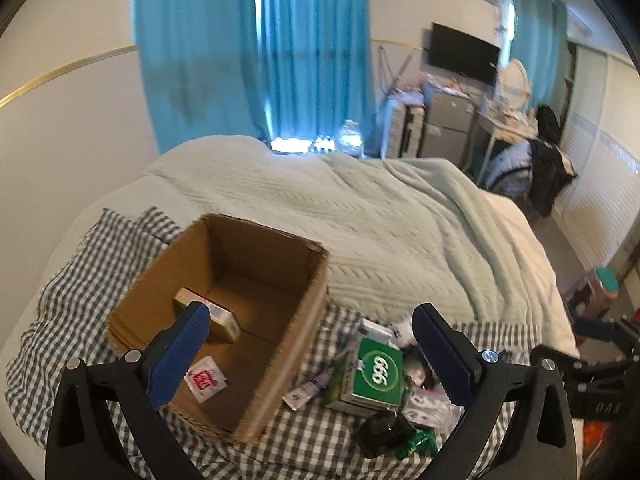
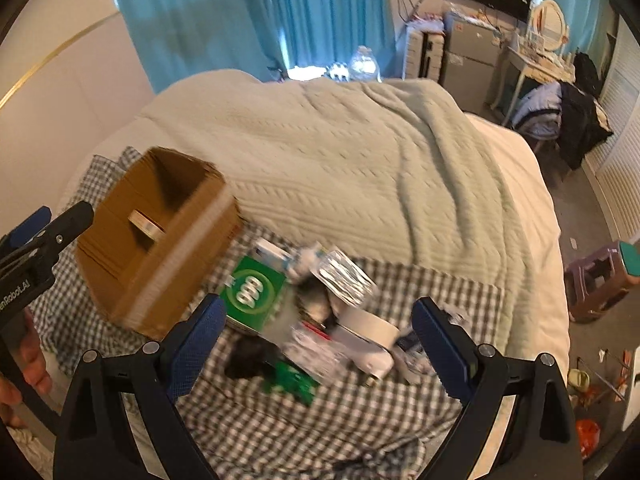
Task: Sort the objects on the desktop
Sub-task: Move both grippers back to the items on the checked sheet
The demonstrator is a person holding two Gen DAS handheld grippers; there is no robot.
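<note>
An open cardboard box [image 1: 308,280] stands on a grey checked cloth [image 1: 304,444] spread over a bed. Inside it lie a small beige carton [image 1: 218,314] and a white sachet with red print [image 1: 205,378]. My left gripper [image 1: 312,310] hangs open over the box's right wall, nothing between its fingers. Right of the box lies a pile: a green box [image 1: 376,372], a small tube [image 1: 308,390] and a dark object [image 1: 382,432]. My right gripper [image 2: 320,302] is open above this pile, over the green box [image 2: 254,292], a white tape roll [image 2: 372,332] and a foil packet [image 2: 344,276].
A pale green blanket [image 2: 360,152] covers the bed beyond the cloth. The left gripper [image 2: 40,236] and the hand [image 2: 32,356] holding it show at the right wrist view's left edge. Blue curtains, a desk and a stool [image 2: 600,280] stand further off.
</note>
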